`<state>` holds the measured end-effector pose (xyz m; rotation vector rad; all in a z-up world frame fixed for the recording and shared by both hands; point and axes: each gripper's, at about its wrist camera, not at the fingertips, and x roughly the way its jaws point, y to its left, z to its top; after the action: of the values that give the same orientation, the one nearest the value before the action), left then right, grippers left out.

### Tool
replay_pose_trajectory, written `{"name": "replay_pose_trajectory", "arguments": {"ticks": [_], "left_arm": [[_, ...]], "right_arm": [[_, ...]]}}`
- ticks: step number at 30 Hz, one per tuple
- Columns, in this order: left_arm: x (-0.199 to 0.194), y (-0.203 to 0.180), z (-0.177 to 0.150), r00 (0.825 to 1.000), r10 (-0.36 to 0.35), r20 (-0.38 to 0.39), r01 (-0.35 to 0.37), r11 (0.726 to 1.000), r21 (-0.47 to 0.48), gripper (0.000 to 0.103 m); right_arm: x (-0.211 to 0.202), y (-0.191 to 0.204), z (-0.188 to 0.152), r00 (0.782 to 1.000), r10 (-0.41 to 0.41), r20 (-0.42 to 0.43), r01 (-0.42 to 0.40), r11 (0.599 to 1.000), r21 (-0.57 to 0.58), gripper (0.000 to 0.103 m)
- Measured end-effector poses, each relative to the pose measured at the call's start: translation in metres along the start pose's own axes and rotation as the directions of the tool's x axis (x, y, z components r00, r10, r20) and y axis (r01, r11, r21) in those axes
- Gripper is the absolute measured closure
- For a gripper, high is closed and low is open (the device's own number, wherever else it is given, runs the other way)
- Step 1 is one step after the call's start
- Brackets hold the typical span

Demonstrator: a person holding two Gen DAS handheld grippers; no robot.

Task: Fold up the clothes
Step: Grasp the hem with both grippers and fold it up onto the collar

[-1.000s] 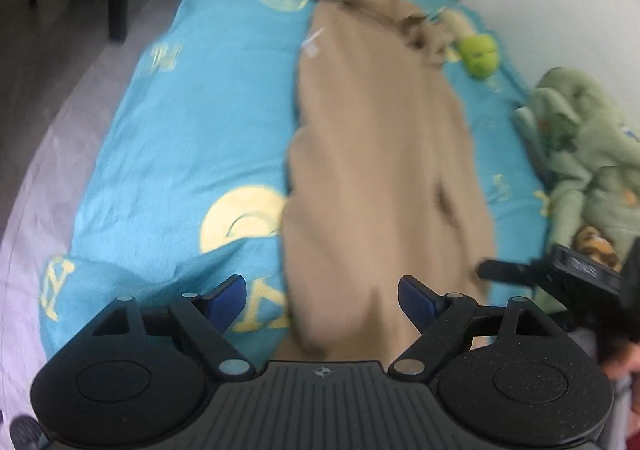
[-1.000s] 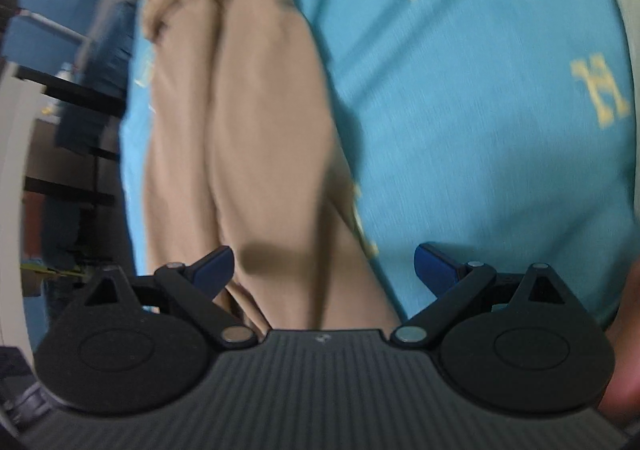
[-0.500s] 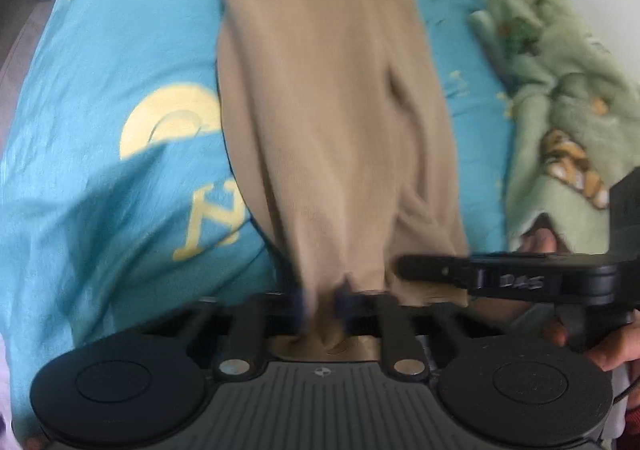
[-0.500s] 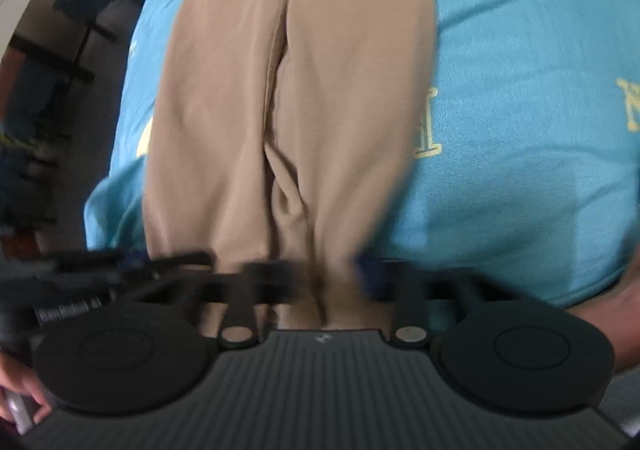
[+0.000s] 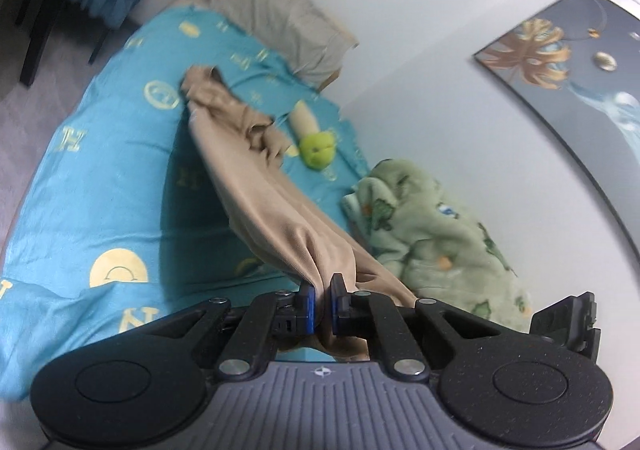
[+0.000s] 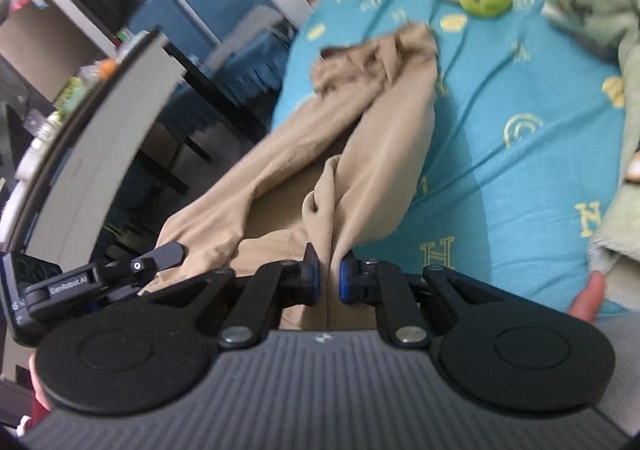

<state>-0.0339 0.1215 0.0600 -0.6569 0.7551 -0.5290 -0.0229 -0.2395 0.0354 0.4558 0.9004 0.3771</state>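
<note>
Trousers [image 5: 256,194] of beige cloth were held by both grippers at one end, and their long axis ran straight away from the fingers, down to the turquoise bed cover [image 5: 100,178], where the far, bunched end lay ahead of the grippers. The left gripper [image 5: 322,304] was closed narrow on a fold of this cloth; the blue pads [image 5: 307,304] pressed it from both sides. The right gripper [image 6: 329,277] was also closed narrow on a gathered fold of the same trousers [image 6: 372,154]. The near end was lifted above the bed, so the cloth hung in a slope between the fingers and the cover. In the left wrist view the two legs lay almost on each other and appeared as one band; the right wrist view showed them apart, with a dark gap between, and the left gripper [image 6: 158,256] beside the left leg. Only the left wrist view showed a grey pillow [image 5: 280,14] far ahead and a framed picture [image 5: 568,74] on the wall to the right. Only the right wrist view showed blue chairs [image 6: 208,10] and a grey table edge [image 6: 104,138] to the left. Both views showed a green plush toy [image 5: 318,148] ahead of the trousers' far end and a green blanket [image 5: 432,222] to the right.
</note>
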Motion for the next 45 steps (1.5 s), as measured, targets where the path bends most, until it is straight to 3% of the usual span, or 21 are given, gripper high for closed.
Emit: {"name": "replay_pose_trajectory", "arguments": {"ticks": [7, 10, 16, 21, 25, 32, 36, 40, 42, 43, 44, 45], "left_arm": [[-0.023, -0.068, -0.091, 0.995, 0.058, 0.083, -0.071, 0.985, 0.156, 0.096], [-0.02, -0.086, -0.094, 0.99, 0.062, 0.126, -0.086, 0.978, 0.19, 0.096], [0.019, -0.084, -0.048, 0.985, 0.075, 0.157, -0.107, 0.971, 0.212, 0.096], [0.085, -0.055, 0.003, 0.977, 0.132, 0.167, -0.169, 0.958, 0.233, 0.096], [0.145, -0.024, 0.036, 0.964, 0.207, 0.164, -0.245, 0.936, 0.255, 0.096], [0.246, 0.054, 0.063, 0.936, 0.334, 0.113, -0.352, 0.894, 0.276, 0.096], [0.287, 0.097, 0.063, 0.921, 0.383, 0.067, -0.387, 0.888, 0.249, 0.095], [0.305, 0.106, 0.059, 0.913, 0.404, 0.045, -0.4, 0.871, 0.287, 0.094], [0.304, 0.104, 0.058, 0.913, 0.405, 0.049, -0.401, 0.867, 0.296, 0.087], [0.303, 0.102, 0.058, 0.913, 0.406, 0.05, -0.401, 0.866, 0.3, 0.078], [0.301, 0.098, 0.058, 0.913, 0.406, 0.05, -0.401, 0.865, 0.303, 0.065], [0.298, 0.094, 0.058, 0.913, 0.406, 0.049, -0.401, 0.863, 0.307, 0.06]], "right_arm": [[-0.05, -0.015, -0.038, 0.996, 0.043, 0.084, -0.046, 0.998, 0.034, 0.09], [-0.049, -0.016, -0.033, 0.992, 0.035, 0.124, -0.041, 0.998, 0.05, 0.09], [-0.014, -0.018, 0.014, 0.985, 0.001, 0.172, -0.009, 0.999, 0.047, 0.09], [0.034, -0.03, 0.064, 0.983, -0.041, 0.181, 0.033, 0.998, 0.048, 0.09], [0.091, -0.041, 0.1, 0.984, -0.107, 0.141, 0.105, 0.994, 0.022, 0.09], [0.2, -0.073, 0.133, 0.979, -0.204, 0.012, 0.205, 0.979, -0.022, 0.089], [0.241, -0.085, 0.133, 0.968, -0.248, -0.051, 0.247, 0.969, -0.021, 0.088], [0.259, -0.089, 0.131, 0.955, -0.287, -0.076, 0.284, 0.957, -0.052, 0.088], [0.261, -0.087, 0.129, 0.952, -0.296, -0.079, 0.291, 0.954, -0.069, 0.087], [0.26, -0.085, 0.129, 0.951, -0.299, -0.078, 0.293, 0.953, -0.079, 0.086], [0.259, -0.084, 0.129, 0.95, -0.302, -0.077, 0.295, 0.951, -0.089, 0.079], [0.256, -0.083, 0.129, 0.953, -0.294, -0.073, 0.288, 0.953, -0.092, 0.073]]}}
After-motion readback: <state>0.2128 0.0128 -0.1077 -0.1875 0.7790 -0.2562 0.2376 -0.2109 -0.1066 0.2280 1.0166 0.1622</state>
